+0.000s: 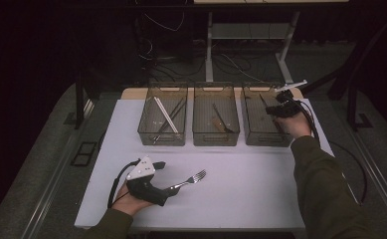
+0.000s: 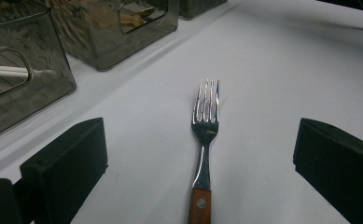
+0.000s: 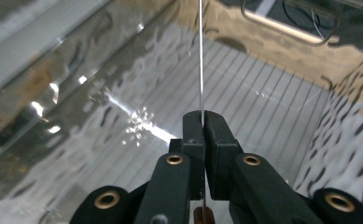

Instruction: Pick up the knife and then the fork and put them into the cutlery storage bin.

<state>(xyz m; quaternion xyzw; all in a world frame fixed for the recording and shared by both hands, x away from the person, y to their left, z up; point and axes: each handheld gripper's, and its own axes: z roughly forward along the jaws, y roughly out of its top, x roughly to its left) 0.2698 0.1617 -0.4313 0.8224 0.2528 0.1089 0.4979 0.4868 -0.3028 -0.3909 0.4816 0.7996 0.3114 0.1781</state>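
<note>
With the right claw [image 3: 202,122] clenched on a thin, edge-on metal utensil [image 3: 200,56] inside the right-hand smoky transparent plastic bin [image 1: 266,133], release comes next, while the released left claw [image 2: 200,154] straddles the wooden-handled steel fork [image 2: 205,140] on the white surface [image 1: 241,194], awaiting closure.

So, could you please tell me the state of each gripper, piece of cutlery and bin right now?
Left gripper: open, astride the fork.
Wood-handled steel fork: flat on the white table, ungripped.
Right gripper: shut on a thin metal blade, inside the right bin.
Thin metal blade: held edge-on.
Right smoky plastic bin: otherwise bare.
Left bin: holds utensils.
Middle bin: holds utensils.
</note>
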